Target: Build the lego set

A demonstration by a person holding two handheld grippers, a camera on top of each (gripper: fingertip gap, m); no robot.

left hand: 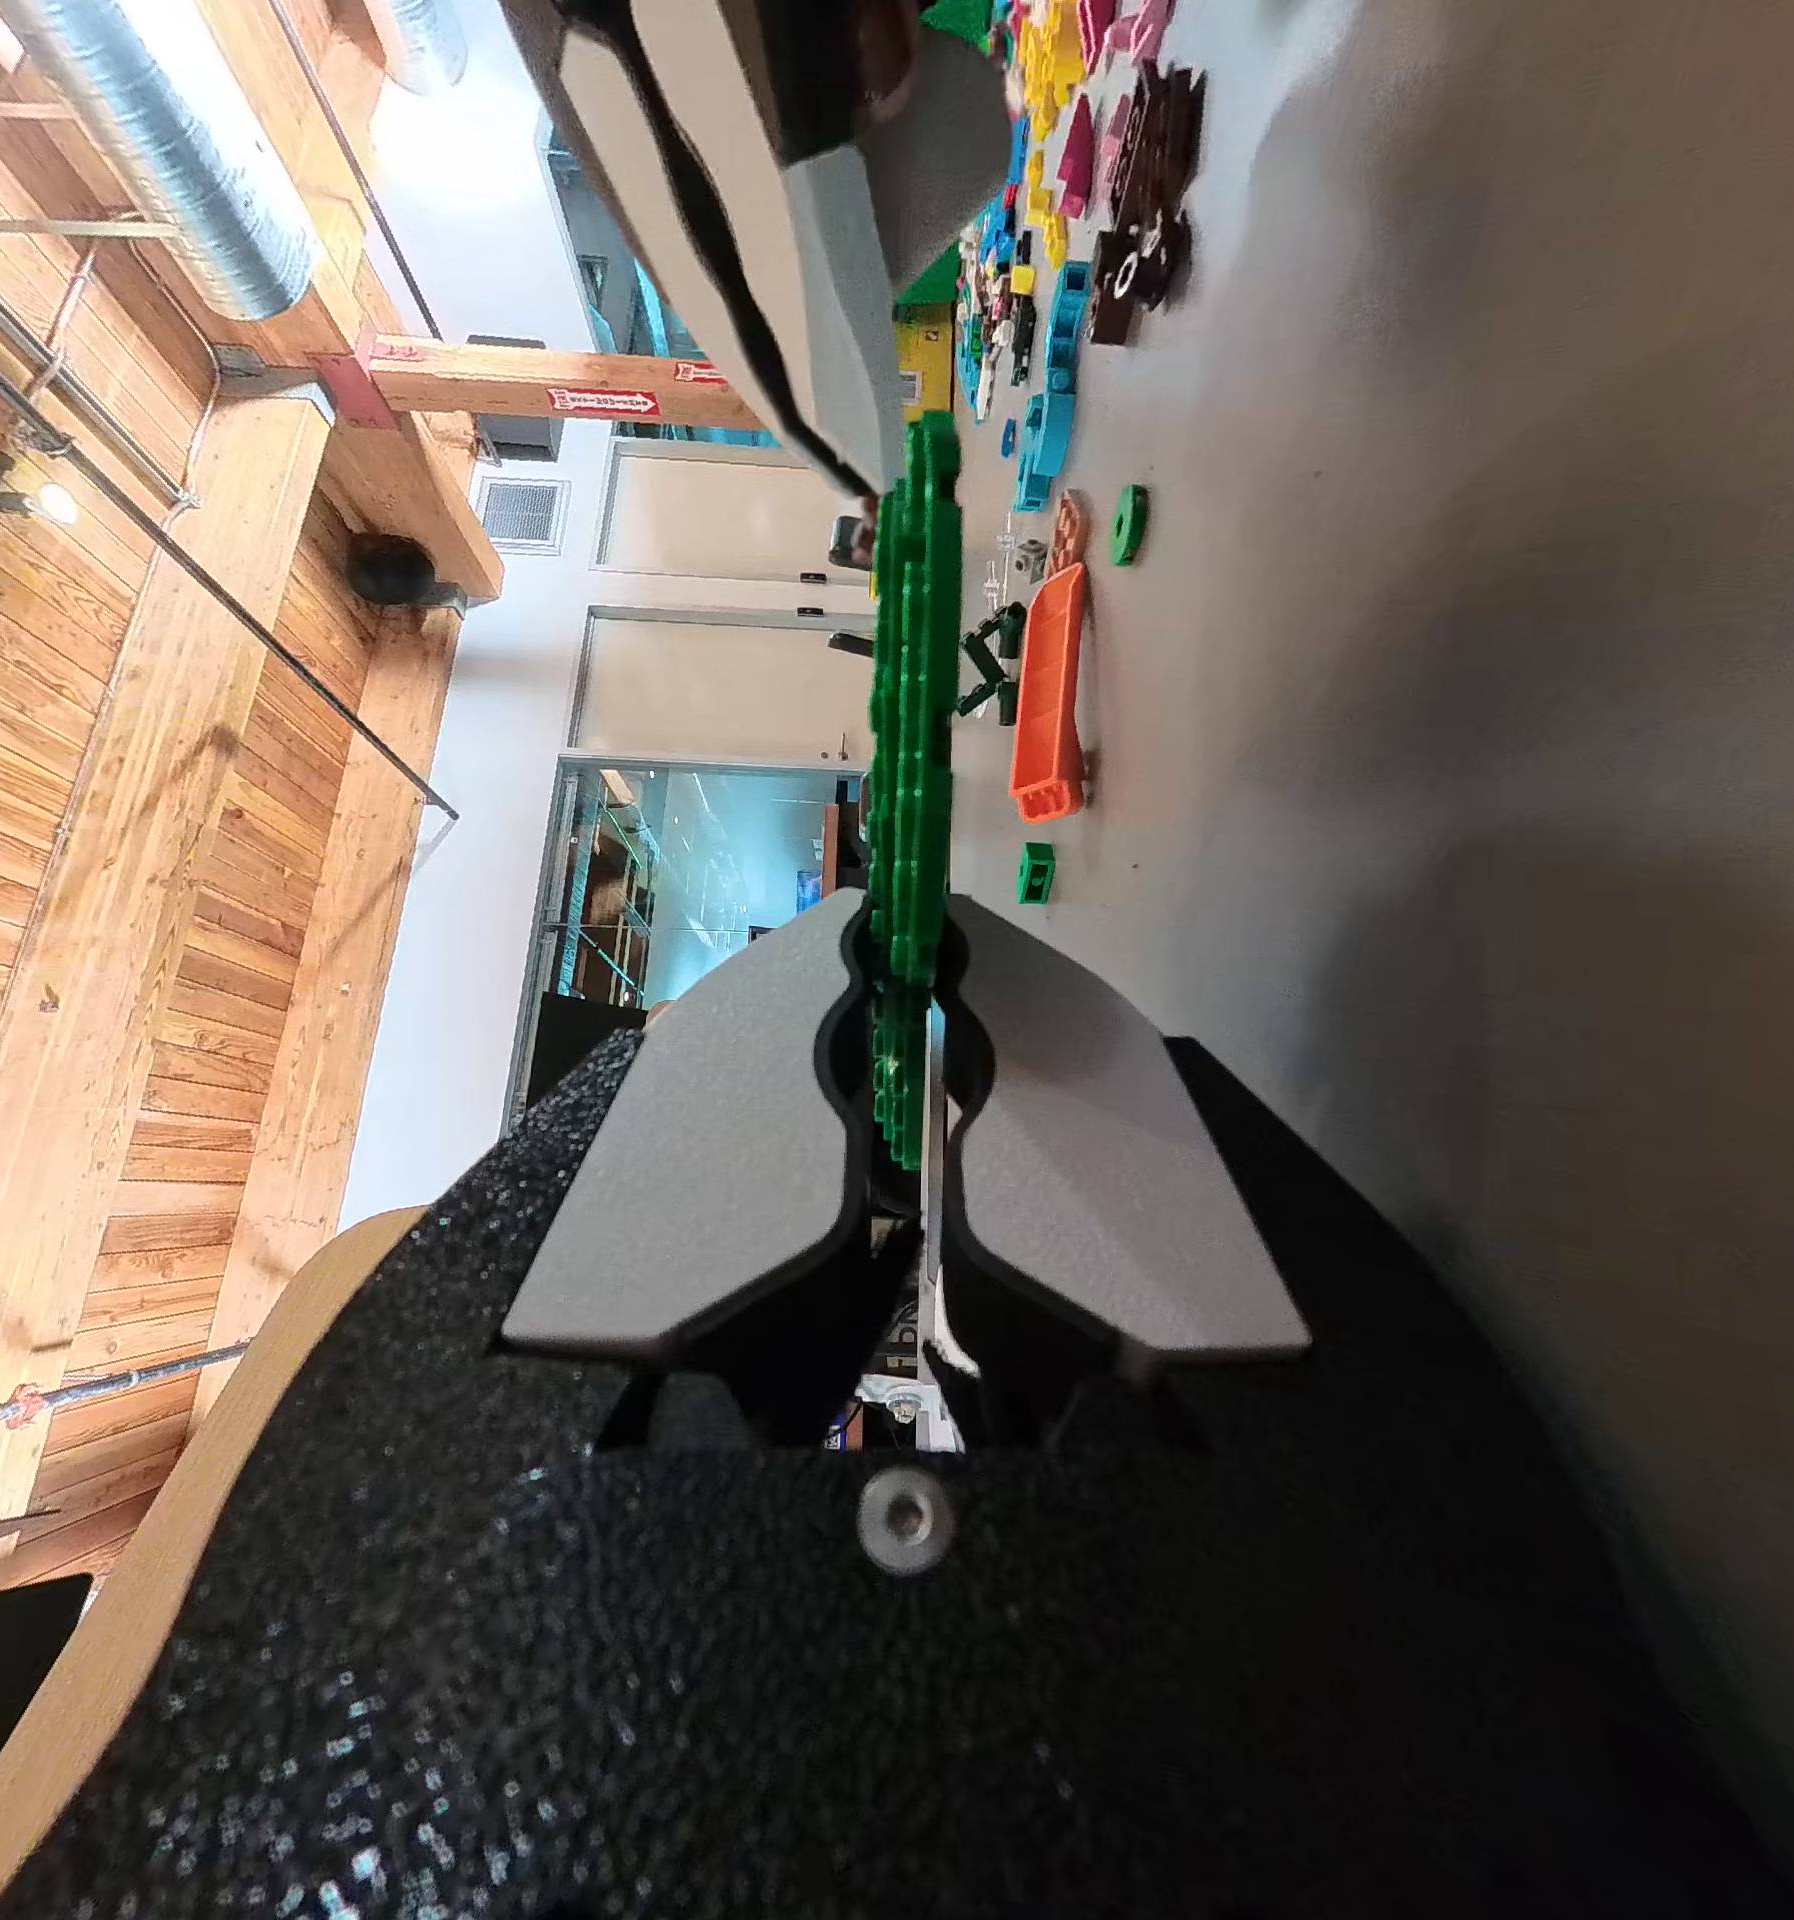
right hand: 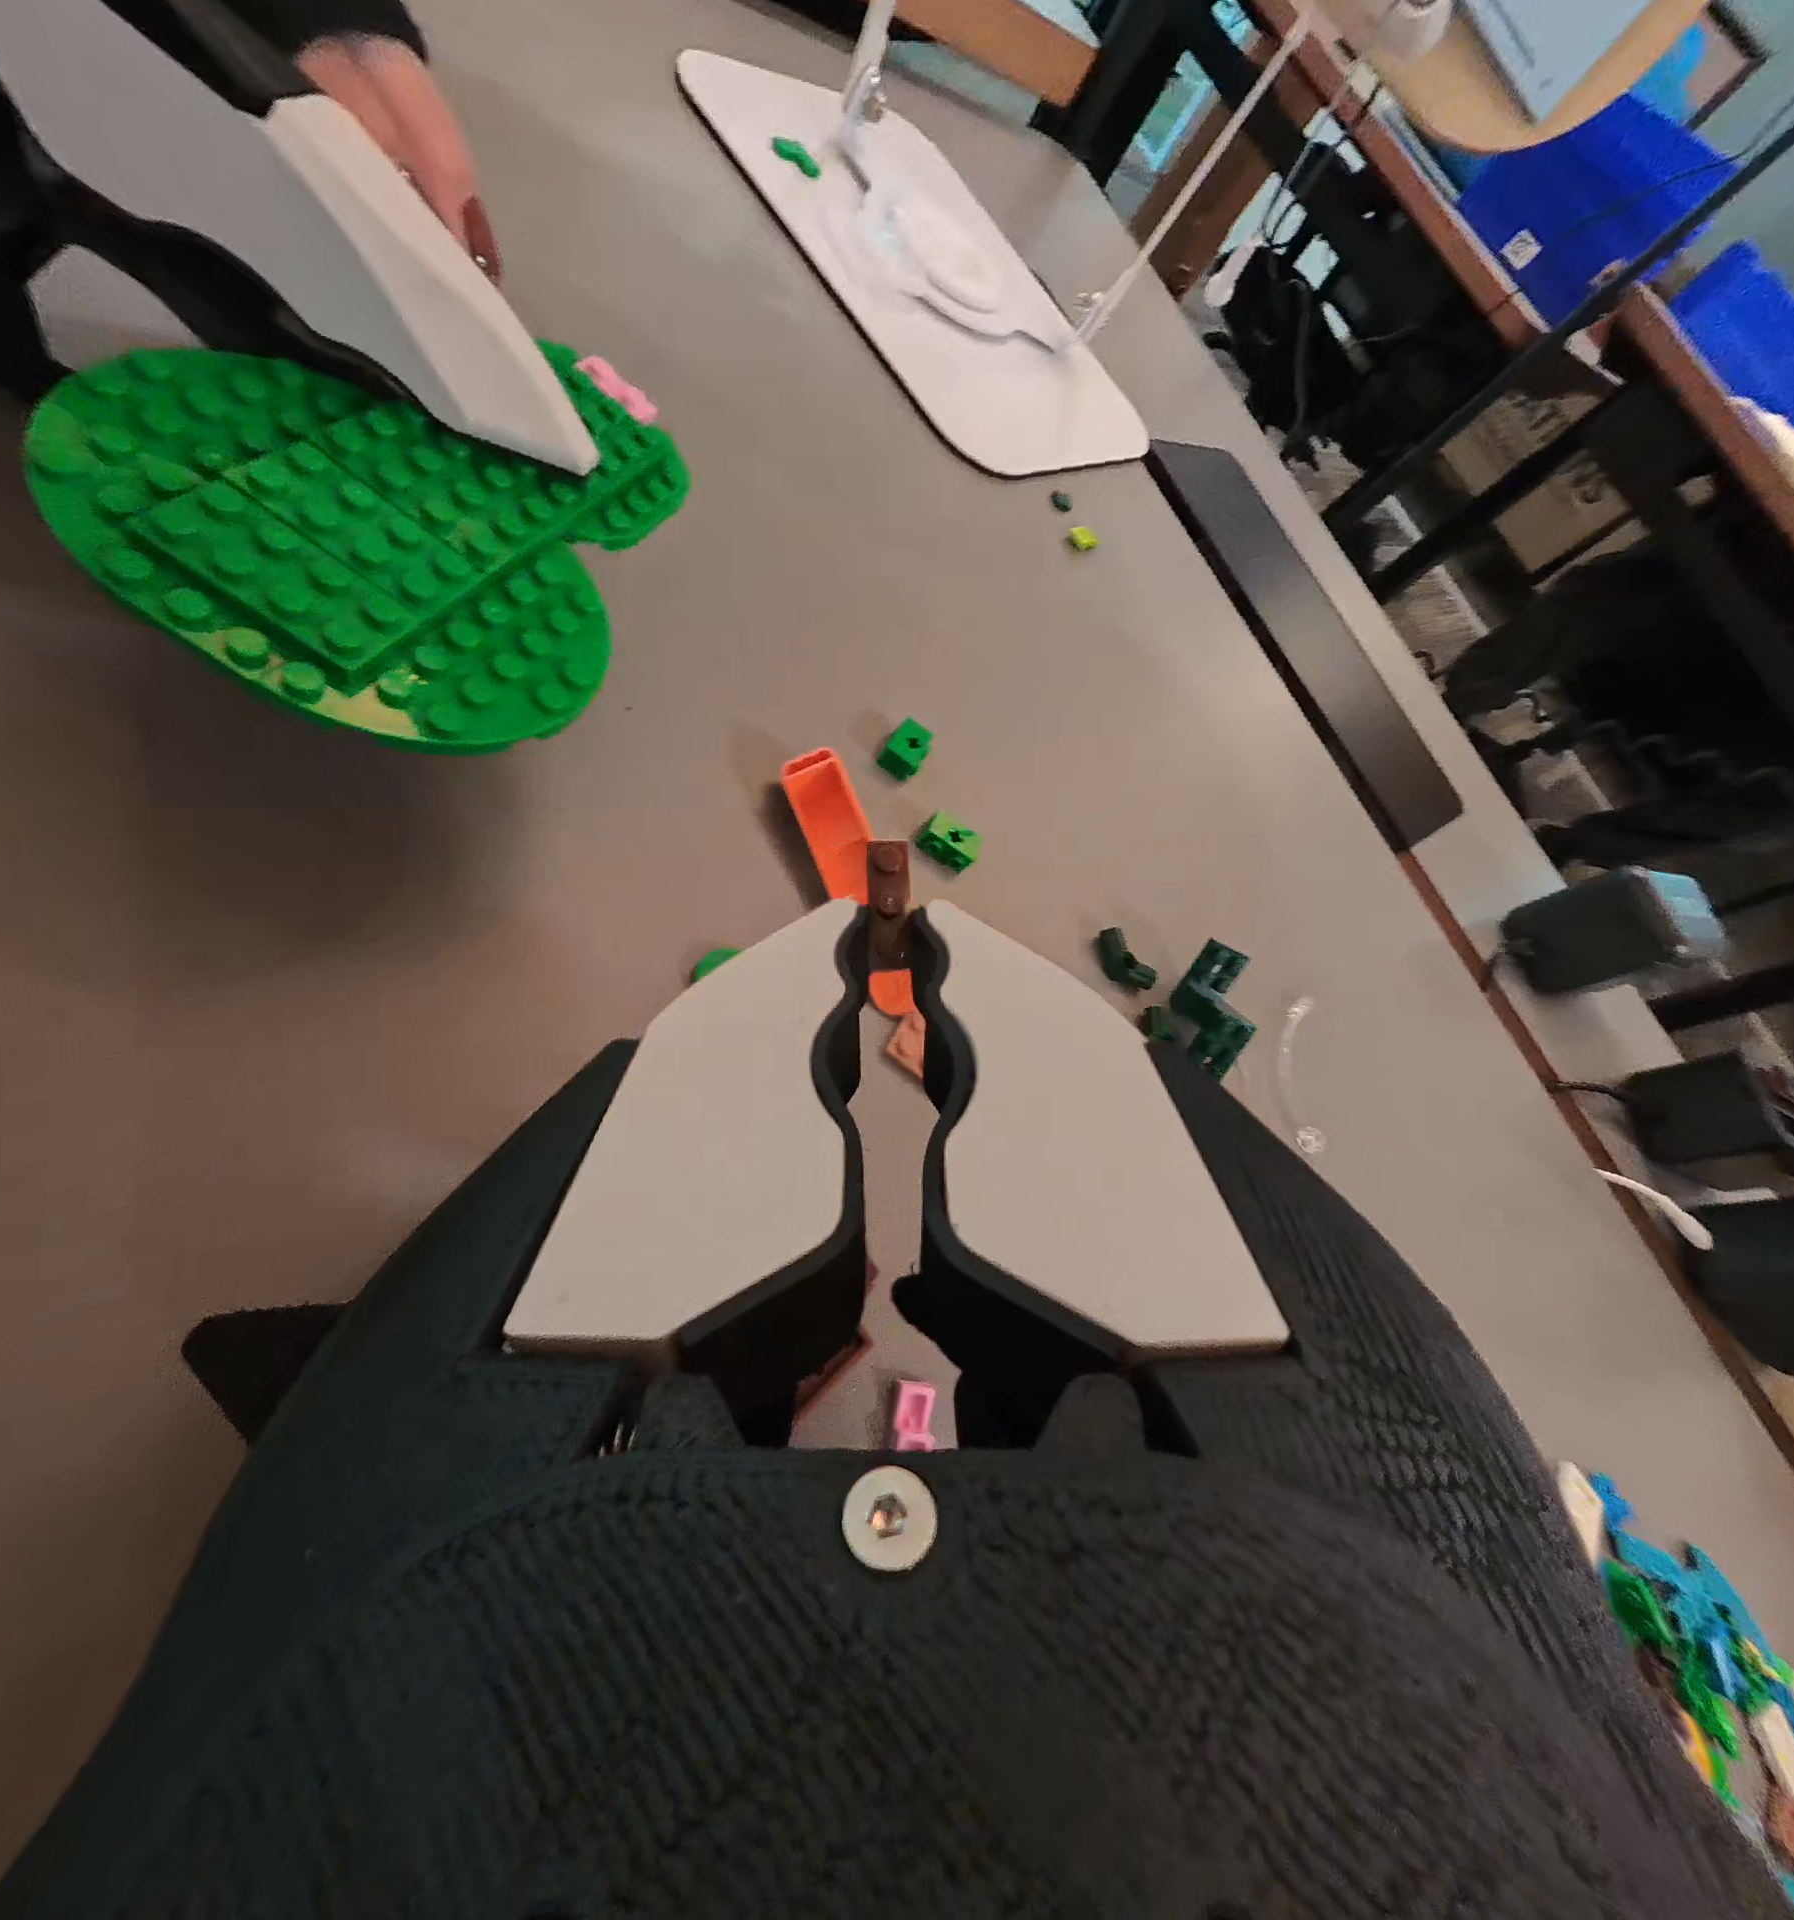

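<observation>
Left wrist view: left gripper [left hand: 908, 940] closed edge-on upon the green studded baseplate [left hand: 912, 727], grey fingers [left hand: 737, 1132] pinching its near rim, plate raised above the grey bench [left hand: 1495, 727]. Right wrist view, left to right: the baseplate [right hand: 332, 561], rounded lobes with layered flat plates on top, tilted off the bench near its left edge; a small pink piece [right hand: 618, 387] at its far rim. Right gripper [right hand: 888, 920] nearly closed, tips clamping a narrow brown studded plate [right hand: 888, 878], above a smooth orange sloped piece [right hand: 831, 821]. Bright green cubes [right hand: 905, 748], then dark green brackets [right hand: 1210, 1003] lie loose to the right; a white flat stand base [right hand: 1028, 416] at the far edge.
</observation>
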